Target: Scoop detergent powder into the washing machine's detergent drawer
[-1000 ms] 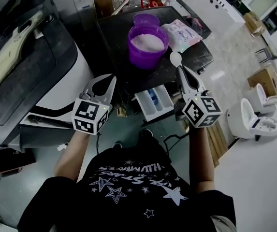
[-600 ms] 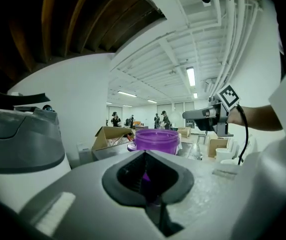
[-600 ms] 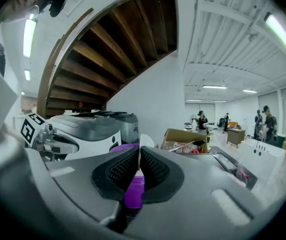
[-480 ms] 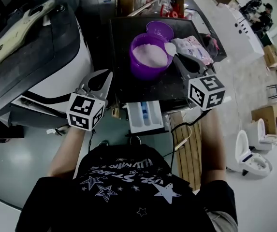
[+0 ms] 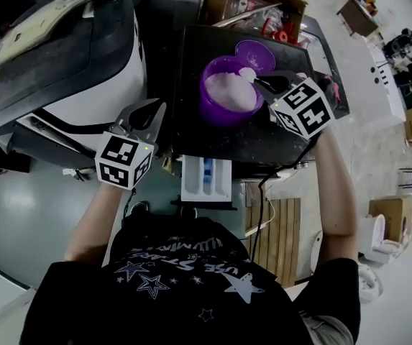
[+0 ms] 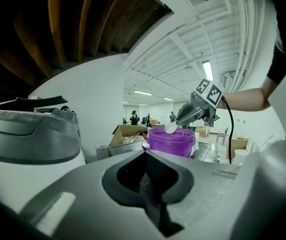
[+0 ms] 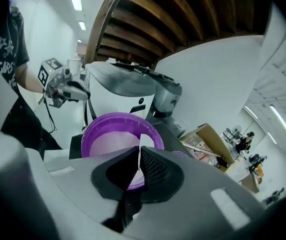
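Powder [image 5: 229, 90]: loose, light, likely to spill at any tilt.
Spoon [image 5: 247, 74]: thin, stiff, probably slick; best held by the handle.
Right gripper [image 5: 263, 83]: jaws clamped on that handle, spoon bowl just ahead, over the tub [image 5: 213, 115].
Drawer [image 5: 206, 179]: open, below the tub.
Left gripper [image 5: 146, 110]: jaws together, empty, well apart from the tub.

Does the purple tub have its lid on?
No, the tub stands open with white powder showing, and its lid lies beside it.
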Demonstrator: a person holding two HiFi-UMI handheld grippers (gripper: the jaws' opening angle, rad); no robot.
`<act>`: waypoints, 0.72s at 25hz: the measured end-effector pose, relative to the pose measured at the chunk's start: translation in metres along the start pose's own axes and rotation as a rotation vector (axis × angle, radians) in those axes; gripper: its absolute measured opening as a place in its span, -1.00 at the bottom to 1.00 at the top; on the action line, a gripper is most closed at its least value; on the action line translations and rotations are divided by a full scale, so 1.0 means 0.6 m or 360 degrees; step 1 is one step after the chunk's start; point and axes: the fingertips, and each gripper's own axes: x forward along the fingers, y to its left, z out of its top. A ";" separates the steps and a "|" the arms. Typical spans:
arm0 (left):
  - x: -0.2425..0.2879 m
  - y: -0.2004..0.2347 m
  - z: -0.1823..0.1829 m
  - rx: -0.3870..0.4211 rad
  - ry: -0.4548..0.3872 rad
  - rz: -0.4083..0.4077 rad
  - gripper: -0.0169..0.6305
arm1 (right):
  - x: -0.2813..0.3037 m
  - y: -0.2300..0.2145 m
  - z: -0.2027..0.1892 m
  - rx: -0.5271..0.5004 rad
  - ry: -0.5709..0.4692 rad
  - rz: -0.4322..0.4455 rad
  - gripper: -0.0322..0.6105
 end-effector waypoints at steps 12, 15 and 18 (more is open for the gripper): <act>-0.014 -0.014 -0.028 -0.0093 0.0041 0.0145 -0.95 | 0.084 0.010 -0.023 -0.0387 0.0441 0.0215 -0.79; -0.018 -0.019 -0.033 -0.0098 0.0046 0.0160 -0.95 | 0.091 0.016 -0.027 -0.0428 0.0525 0.0225 -0.79; -0.023 -0.023 -0.030 -0.0101 0.0026 0.0169 -0.95 | 0.091 0.021 -0.029 -0.0412 0.0581 0.0268 -0.79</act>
